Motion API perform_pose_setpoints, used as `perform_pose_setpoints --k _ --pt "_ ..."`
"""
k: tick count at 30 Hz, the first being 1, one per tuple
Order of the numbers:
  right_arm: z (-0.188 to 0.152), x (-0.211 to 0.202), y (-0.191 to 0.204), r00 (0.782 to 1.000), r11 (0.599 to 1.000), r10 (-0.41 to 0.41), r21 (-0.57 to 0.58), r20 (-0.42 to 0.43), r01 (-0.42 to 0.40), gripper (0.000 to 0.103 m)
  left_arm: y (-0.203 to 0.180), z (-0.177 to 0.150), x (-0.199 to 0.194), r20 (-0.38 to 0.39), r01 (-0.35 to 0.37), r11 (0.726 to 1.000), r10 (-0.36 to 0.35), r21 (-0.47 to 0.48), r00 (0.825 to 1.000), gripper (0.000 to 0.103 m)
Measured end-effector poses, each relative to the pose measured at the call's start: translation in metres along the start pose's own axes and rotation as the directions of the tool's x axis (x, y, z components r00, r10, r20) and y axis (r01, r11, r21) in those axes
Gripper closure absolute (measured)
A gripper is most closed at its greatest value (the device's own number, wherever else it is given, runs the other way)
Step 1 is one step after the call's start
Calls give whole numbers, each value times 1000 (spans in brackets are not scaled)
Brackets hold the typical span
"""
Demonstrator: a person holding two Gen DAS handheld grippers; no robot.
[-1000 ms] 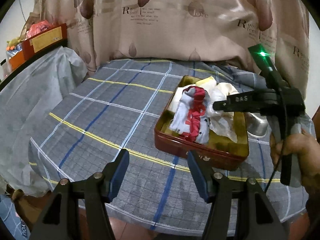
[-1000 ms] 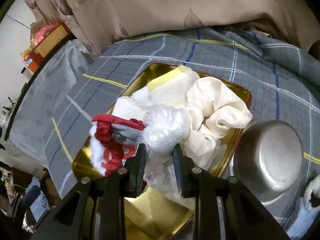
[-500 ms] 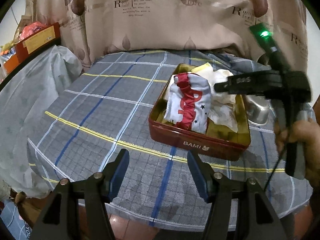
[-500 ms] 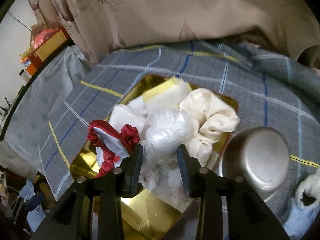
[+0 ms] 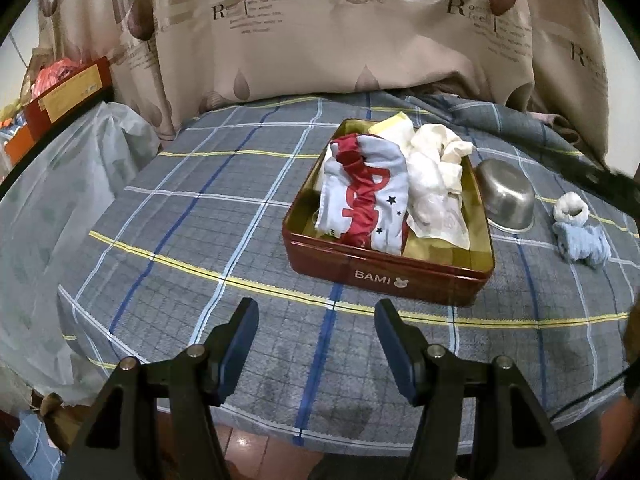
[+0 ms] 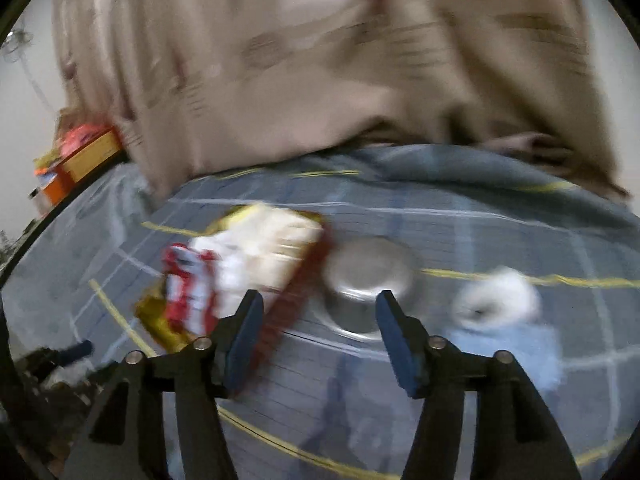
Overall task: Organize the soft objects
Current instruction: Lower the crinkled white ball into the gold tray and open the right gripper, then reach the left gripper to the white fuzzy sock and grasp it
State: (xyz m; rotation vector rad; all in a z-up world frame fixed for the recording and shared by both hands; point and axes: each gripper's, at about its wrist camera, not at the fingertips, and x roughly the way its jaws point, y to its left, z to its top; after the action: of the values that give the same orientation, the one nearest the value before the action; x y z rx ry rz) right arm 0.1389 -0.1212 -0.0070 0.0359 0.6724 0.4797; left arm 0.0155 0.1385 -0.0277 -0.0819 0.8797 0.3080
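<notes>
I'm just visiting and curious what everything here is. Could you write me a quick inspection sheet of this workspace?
Surface: plaid cloth over a table.
Job's things: red tin holding a red-and-white garment, cream cloths; blue-and-white sock lying outside.
Clutter: overturned steel bowl.
Tongs: left tongs open, empty; right tongs open, empty, view blurred.
Cables: black cable, near right edge.
Surroundings: beige curtain, boxes at left.

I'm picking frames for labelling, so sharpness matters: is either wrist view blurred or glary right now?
Left wrist view: sharp; the BAMI lettering on the red tin reads clearly, fisheye bending at the edges. Right wrist view: heavy motion blur; tin, steel bowl and curtain smear, only the open right gripper stays crisp.
</notes>
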Motion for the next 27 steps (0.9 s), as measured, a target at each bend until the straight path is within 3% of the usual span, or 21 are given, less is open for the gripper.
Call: perform_pose_setpoints --k 3,9,17,21,27 --pt "-20 -26 -51 989 989 -143 40 26 142 35 -6 -3 2 -6 -3 1000 3 18 1000 41" --pt "-52 -39 -151 936 926 -346 135 -63 352 34 -24 -11 7 -22 -14 997 16 79 1000 41" --pt "-65 -31 -234 851 829 -503 194 -151 524 34 -53 -17 0 -23 21 984 -18 175 1000 41" --pt "-63 -24 -250 857 829 -485 217 -177 514 29 -80 -18 -9 -4 58 964 -59 259 998 41" --pt "-63 -23 -239 870 852 -467 185 -156 490 25 -137 -12 -12 -39 216 903 -217 373 975 41"
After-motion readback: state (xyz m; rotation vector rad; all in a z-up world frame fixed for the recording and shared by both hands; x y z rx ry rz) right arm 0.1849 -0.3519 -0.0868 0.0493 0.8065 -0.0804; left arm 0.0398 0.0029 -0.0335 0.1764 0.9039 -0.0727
